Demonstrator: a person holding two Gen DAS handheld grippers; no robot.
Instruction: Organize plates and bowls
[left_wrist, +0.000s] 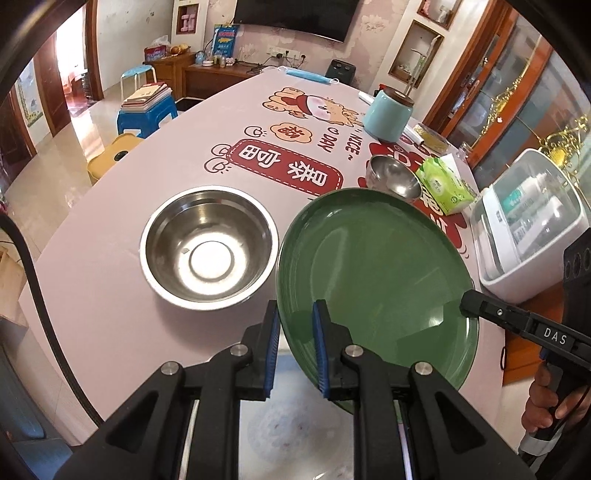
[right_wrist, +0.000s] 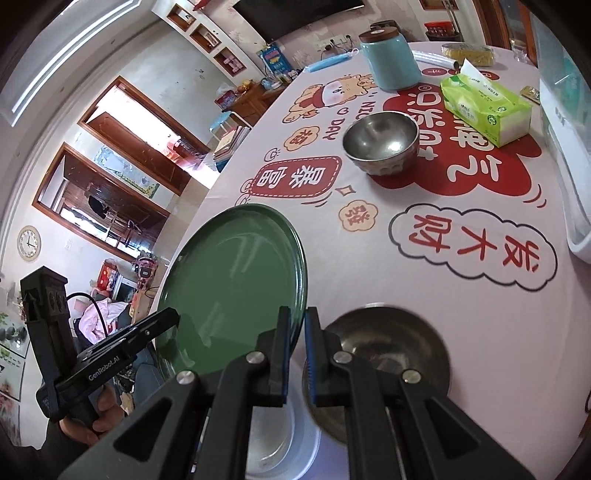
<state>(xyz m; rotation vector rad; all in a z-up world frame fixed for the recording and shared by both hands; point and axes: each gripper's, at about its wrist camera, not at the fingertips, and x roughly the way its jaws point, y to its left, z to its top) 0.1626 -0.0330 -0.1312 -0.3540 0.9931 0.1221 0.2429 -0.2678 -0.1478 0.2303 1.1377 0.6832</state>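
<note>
Left wrist view: left gripper (left_wrist: 295, 350) narrow, its blue pads clamped on the near rim of the green plate (left_wrist: 373, 273), which fills the centre right of the frame, lifted off the table (left_wrist: 147, 332) and tilted. Right gripper (left_wrist: 471, 299) enters from the right edge and its tip meets the plate's right rim. Large steel bowl (left_wrist: 208, 245) stands on the table at centre left, just beside the plate's left rim. Small steel bowl (left_wrist: 393, 177) sits above the plate in the frame, next to a green tissue pack (left_wrist: 445, 184). Teal jar (left_wrist: 386, 116) with brown lid at upper right. White container (left_wrist: 532, 229) at right edge.

Right wrist view: right gripper (right_wrist: 297, 350) narrow, pads pinching the plate (right_wrist: 229, 288) rim at lower centre; plate is seen nearly edge-on at centre left. Left gripper (right_wrist: 162, 321) grips the opposite rim at lower left. Large bowl (right_wrist: 388, 369) lies partly hidden under the right finger. Small bowl (right_wrist: 380, 142) upper centre, tissue pack (right_wrist: 487, 107) and jar (right_wrist: 389, 61) above it.
</note>
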